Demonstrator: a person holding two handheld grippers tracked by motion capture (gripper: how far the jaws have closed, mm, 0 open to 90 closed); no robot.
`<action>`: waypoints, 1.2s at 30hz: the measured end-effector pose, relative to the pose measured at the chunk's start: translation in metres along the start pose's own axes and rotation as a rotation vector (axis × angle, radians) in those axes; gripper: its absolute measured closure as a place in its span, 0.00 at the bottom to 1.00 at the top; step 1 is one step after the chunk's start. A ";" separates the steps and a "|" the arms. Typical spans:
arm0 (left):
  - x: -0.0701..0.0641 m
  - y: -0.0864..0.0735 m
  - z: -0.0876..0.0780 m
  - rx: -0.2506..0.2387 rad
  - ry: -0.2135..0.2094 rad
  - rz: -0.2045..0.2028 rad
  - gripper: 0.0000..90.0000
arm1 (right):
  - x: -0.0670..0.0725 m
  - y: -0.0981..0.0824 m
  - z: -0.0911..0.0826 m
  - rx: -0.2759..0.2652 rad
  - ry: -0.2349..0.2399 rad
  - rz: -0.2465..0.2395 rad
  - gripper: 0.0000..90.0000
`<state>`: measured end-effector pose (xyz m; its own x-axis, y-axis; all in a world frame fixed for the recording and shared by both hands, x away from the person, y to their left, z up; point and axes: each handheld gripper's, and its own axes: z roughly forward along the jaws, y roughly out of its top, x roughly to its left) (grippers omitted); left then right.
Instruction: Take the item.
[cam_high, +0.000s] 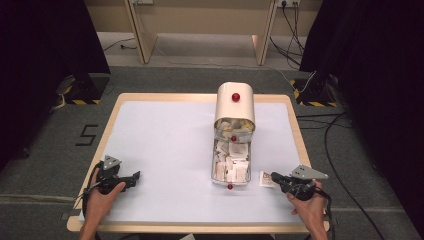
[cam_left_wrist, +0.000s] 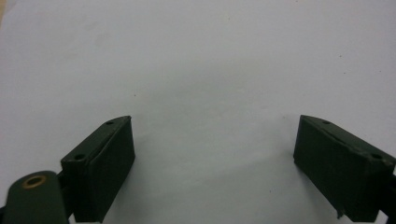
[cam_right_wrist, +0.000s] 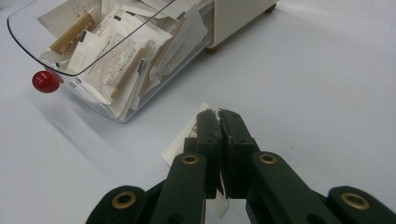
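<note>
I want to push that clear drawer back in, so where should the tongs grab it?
Grip the red knob at the clear drawer's front wall, coming from the near side. It juts out on that end, while the drawer's walls are wide and smooth.

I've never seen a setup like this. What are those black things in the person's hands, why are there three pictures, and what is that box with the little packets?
There is no robot here: a person holds a black two-jaw grasping tool in each hand. One picture comes from a camera fixed above the table; the other two come from small cameras riding on each tool, looking along its jaws.

On the pale blue-white table stands a cream rounded box with red knobs. Its clear plastic drawer is pulled out and full of small paper sachets.

The left tool has its jaws wide apart over bare table, holding nothing. The right tool is shut on one small white paper packet, just beside the drawer.
</note>
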<state>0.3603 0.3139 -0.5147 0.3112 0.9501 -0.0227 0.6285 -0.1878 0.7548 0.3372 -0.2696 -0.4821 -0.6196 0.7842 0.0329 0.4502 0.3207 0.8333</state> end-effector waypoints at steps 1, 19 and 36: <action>0.000 0.000 0.000 0.000 0.000 0.000 0.13 | 0.000 0.000 0.000 0.002 0.000 0.001 0.97; 0.000 0.000 0.000 0.000 0.000 0.000 0.13 | -0.002 -0.004 0.005 0.021 -0.010 0.021 0.88; 0.000 0.000 0.000 0.000 0.000 0.000 0.13 | -0.003 -0.004 0.005 0.009 -0.038 0.054 0.66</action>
<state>0.3603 0.3140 -0.5147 0.3115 0.9500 -0.0230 0.6287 -0.1879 0.7546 0.3407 -0.2710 -0.4876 -0.5694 0.8201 0.0564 0.4883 0.2822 0.8258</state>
